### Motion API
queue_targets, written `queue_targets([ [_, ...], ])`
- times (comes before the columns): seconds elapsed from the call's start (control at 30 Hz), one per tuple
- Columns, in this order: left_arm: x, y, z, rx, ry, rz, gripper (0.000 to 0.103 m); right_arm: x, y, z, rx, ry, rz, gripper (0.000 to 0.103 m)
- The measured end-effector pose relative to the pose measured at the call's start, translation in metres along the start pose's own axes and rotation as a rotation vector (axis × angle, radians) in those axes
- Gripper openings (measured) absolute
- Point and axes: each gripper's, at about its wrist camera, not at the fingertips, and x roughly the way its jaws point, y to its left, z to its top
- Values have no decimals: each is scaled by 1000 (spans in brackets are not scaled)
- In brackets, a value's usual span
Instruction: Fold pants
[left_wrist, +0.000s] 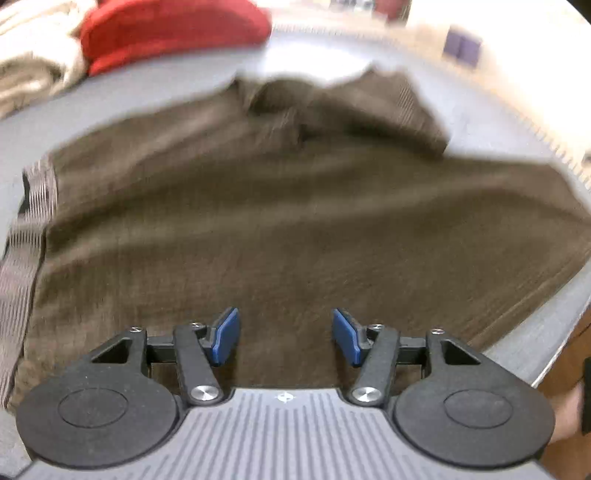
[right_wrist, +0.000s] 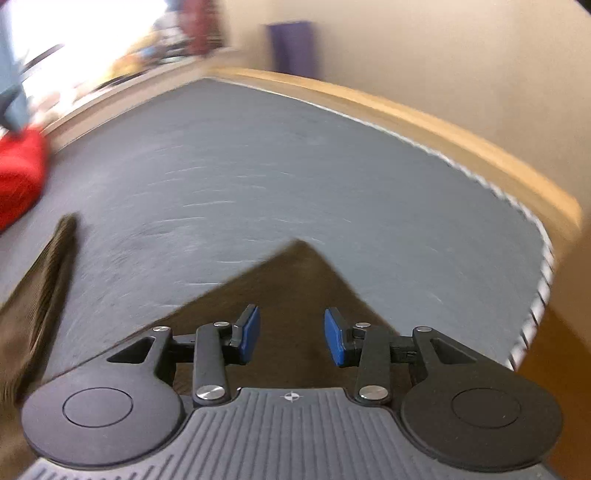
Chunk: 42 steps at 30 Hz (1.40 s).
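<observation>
We have the pants (left_wrist: 295, 221) spread flat on the grey tabletop (right_wrist: 295, 166), seemingly folded once; more folds likely remain. Left hand-held gripper (left_wrist: 286, 334) and right hand-held gripper (right_wrist: 291, 338) hover half-open, holding nothing.

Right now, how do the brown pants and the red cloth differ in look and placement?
The pants are brown, spread wide across the grey table under both claws; the red cloth is bright red, bunched in a lump at the far edge. The pants show a striped waistband; the red cloth looks plain. Both lie on the table, ungripped.
</observation>
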Motion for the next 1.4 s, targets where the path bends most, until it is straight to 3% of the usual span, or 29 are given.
queue_targets([
  [0.2, -10, -7, 4, 8, -99, 21, 50, -4, 56, 11, -93, -15, 125, 42],
  [0.3, 0, -4, 2, 18, -34, 48, 50, -5, 85, 20, -90, -14, 193, 42],
  [0.5, 5, 3, 3, 3, -18, 15, 50, 12, 137, 38, -4, 20, 325, 42],
  [0.87, 5, -9, -2, -39, -21, 87, 51, 97, 235, 54, -54, 140, 365, 42],
  [1.1, 6, -13, 0, -42, -12, 115, 51, 168, 264, 38, -77, 237, 370, 42],
  [1.4, 9, -15, 4, -32, 7, 123, 51, 202, 274, 42, -71, 212, 472, 41],
])
